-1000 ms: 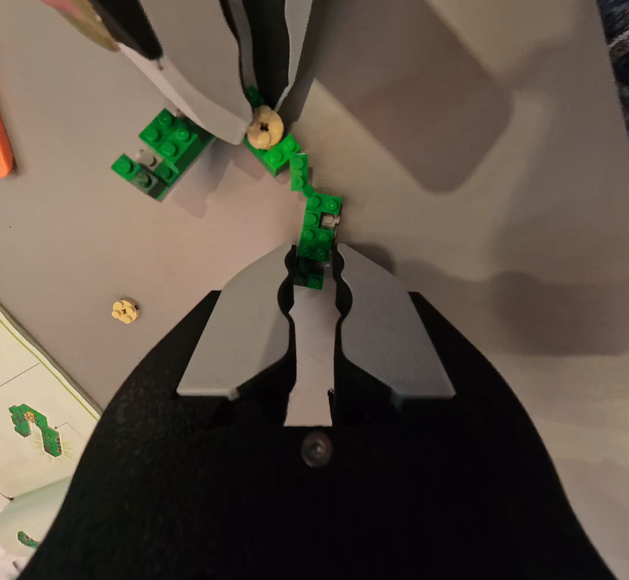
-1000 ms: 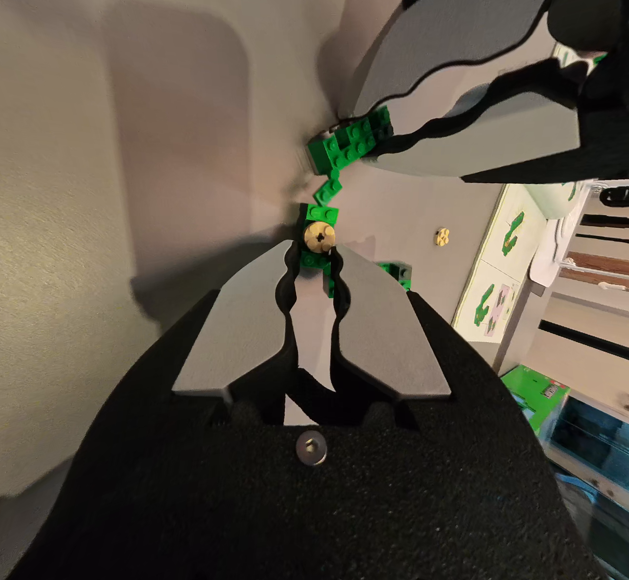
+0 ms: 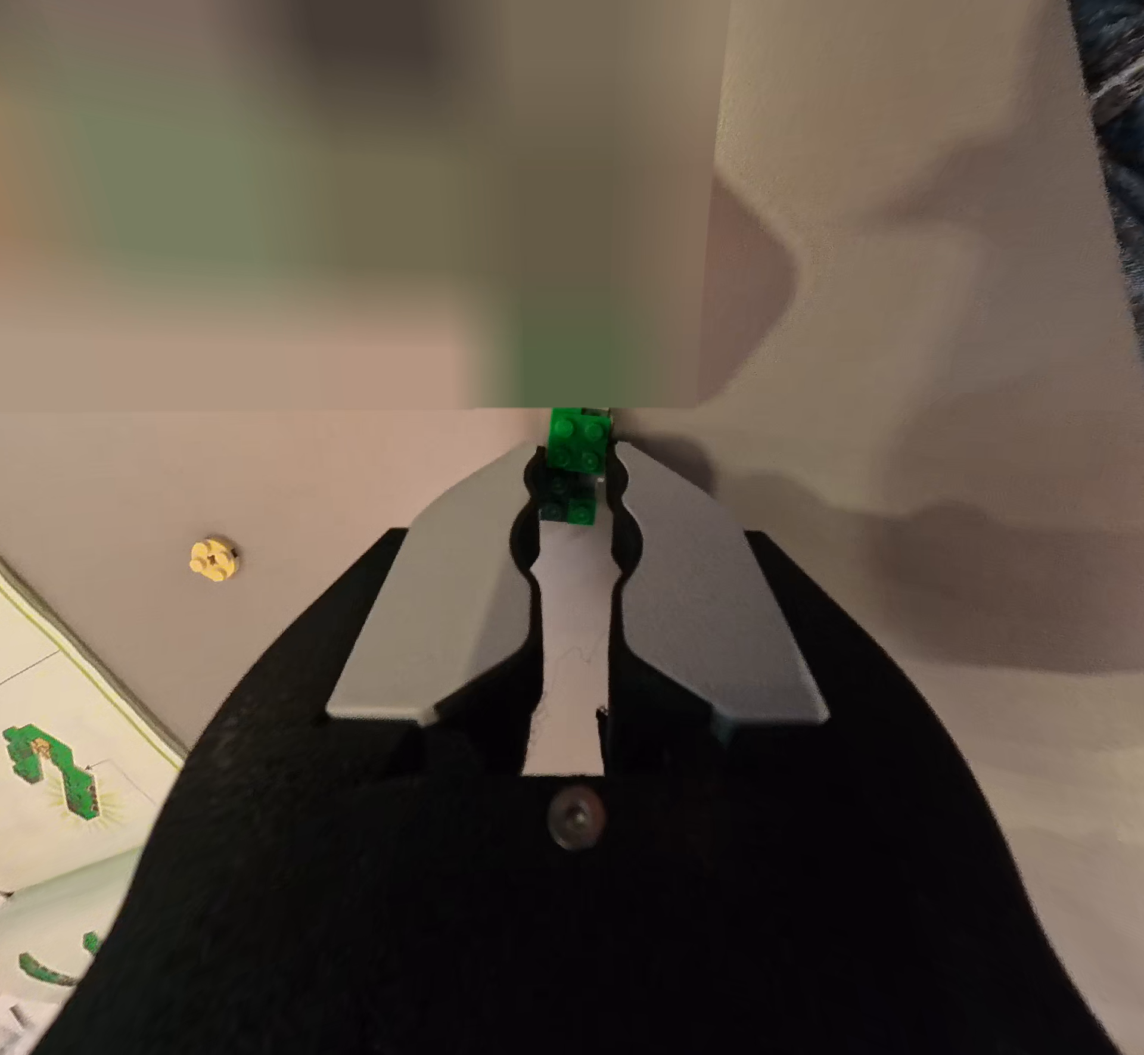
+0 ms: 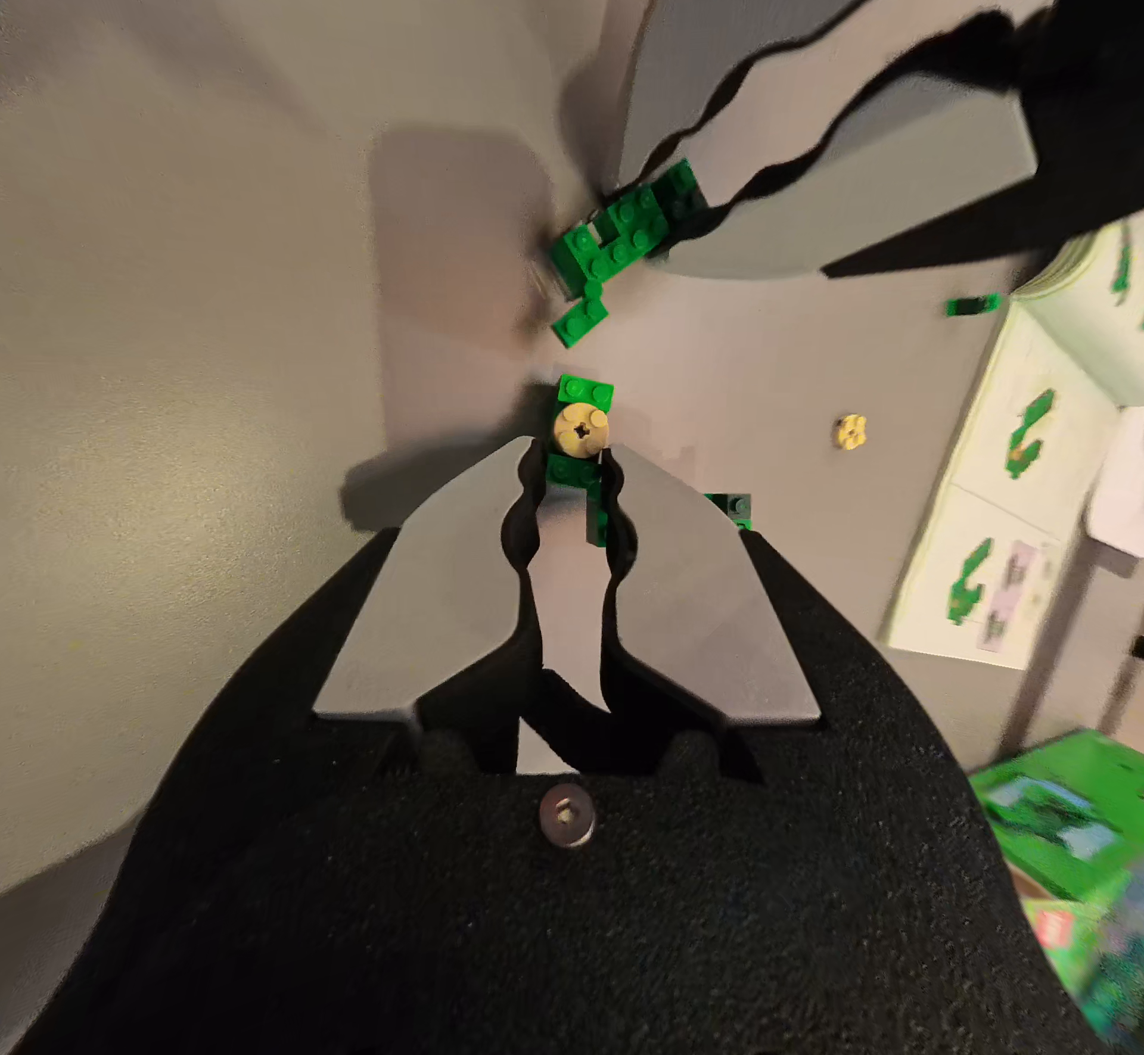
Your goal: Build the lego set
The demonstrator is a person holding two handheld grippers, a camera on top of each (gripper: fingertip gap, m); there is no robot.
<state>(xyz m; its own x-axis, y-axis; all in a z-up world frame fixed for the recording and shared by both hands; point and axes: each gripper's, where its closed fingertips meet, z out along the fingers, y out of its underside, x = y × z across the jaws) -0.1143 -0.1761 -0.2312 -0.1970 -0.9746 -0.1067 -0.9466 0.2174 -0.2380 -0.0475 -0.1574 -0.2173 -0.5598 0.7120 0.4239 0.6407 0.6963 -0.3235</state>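
Lego halves [image 4: 603, 248] [image 4: 580, 446] apart, prob. gripped.

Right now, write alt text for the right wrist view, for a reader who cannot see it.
The right claw grips a small green brick piece topped by a tan round stud. Apart from it, farther off, the left claw grips a larger green brick chain over the grey table. A loose tan round piece lies beside instruction sheets.

Dim, warm light falls on the worktop [image 4: 155, 344], with broad soft shadows behind both sets of jaws. Wide-angle distortion bends the edges. The right view's booklet [image 4: 966, 518] and box [image 4: 1065, 827] are motion-blurred.
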